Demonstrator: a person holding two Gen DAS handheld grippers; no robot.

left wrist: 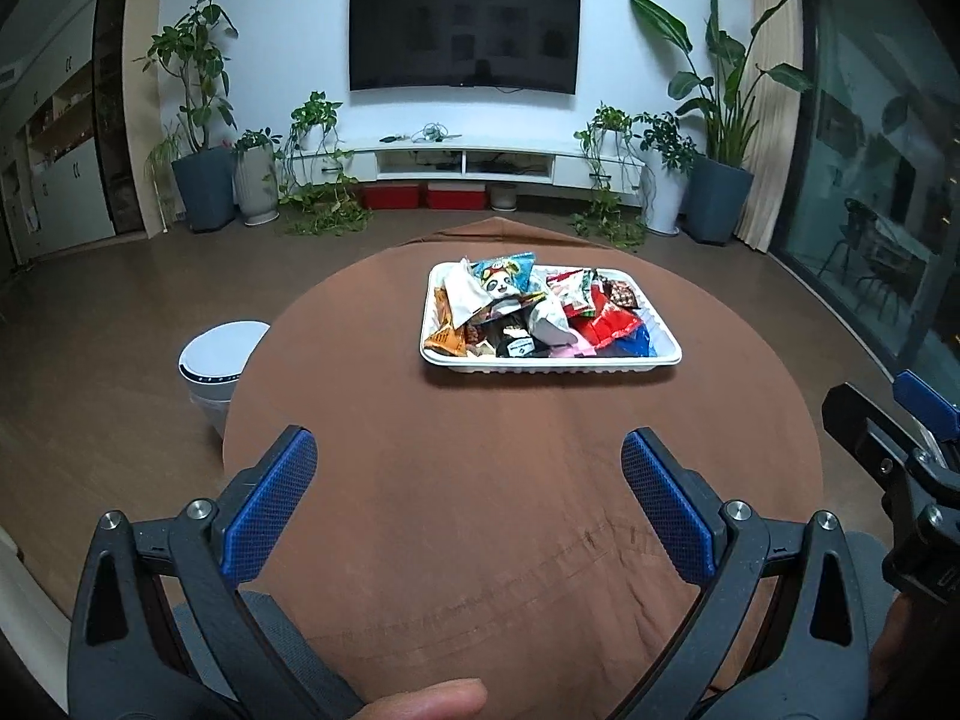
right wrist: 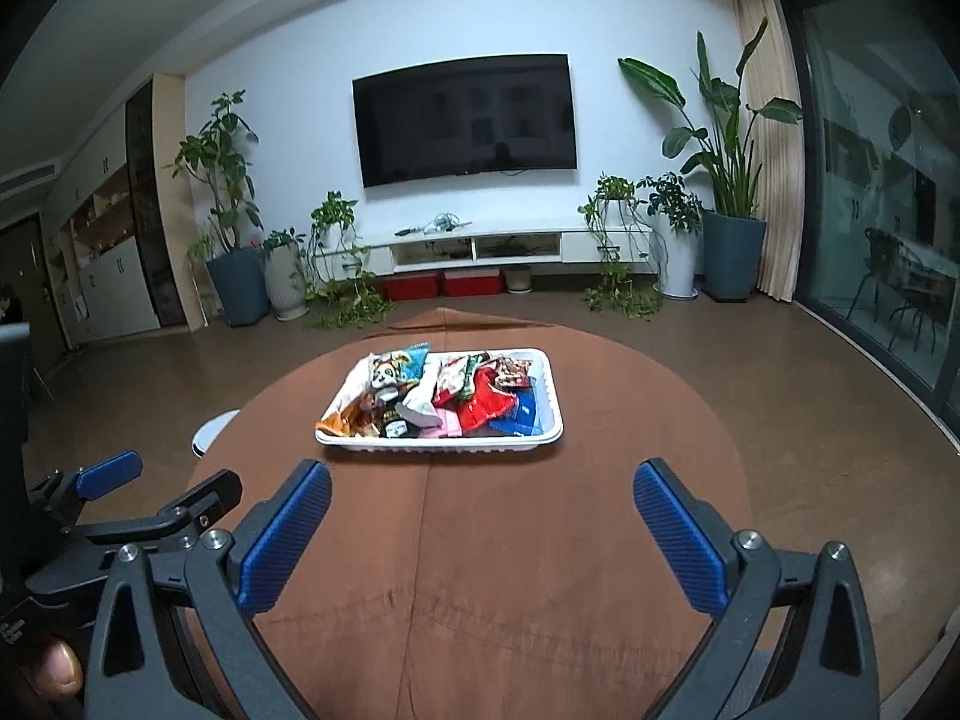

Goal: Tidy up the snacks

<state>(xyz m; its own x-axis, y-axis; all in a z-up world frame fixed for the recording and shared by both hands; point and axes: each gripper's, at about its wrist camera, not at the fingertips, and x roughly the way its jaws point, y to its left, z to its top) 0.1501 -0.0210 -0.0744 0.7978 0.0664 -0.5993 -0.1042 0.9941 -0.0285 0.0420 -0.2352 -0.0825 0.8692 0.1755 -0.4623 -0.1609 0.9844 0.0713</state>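
Nearest the left wrist camera, the left gripper [left wrist: 468, 498] holds its blue-padded fingers [left wrist: 270, 504] spread wide with nothing between them, hovering over the near part of the brown-covered round table [left wrist: 480, 540]. A fingertip of the person [left wrist: 432, 699] shows at the bottom edge of that view. The right gripper [right wrist: 480, 534] is likewise wide open and empty above the near side of the table, just beside the left one.

Farther out, toward the middle of the table and well apart from both grippers, sits a white tray [left wrist: 675, 354] heaped with mixed snack packets [left wrist: 528, 312]; a panda-printed packet [left wrist: 501, 285] lies on top at the far left.

Left of the table, on the floor, stands a white round bin [left wrist: 219, 363]. Against the far wall are a low white TV cabinet [left wrist: 468, 159], potted plants and a dark wall-mounted television [left wrist: 465, 33].
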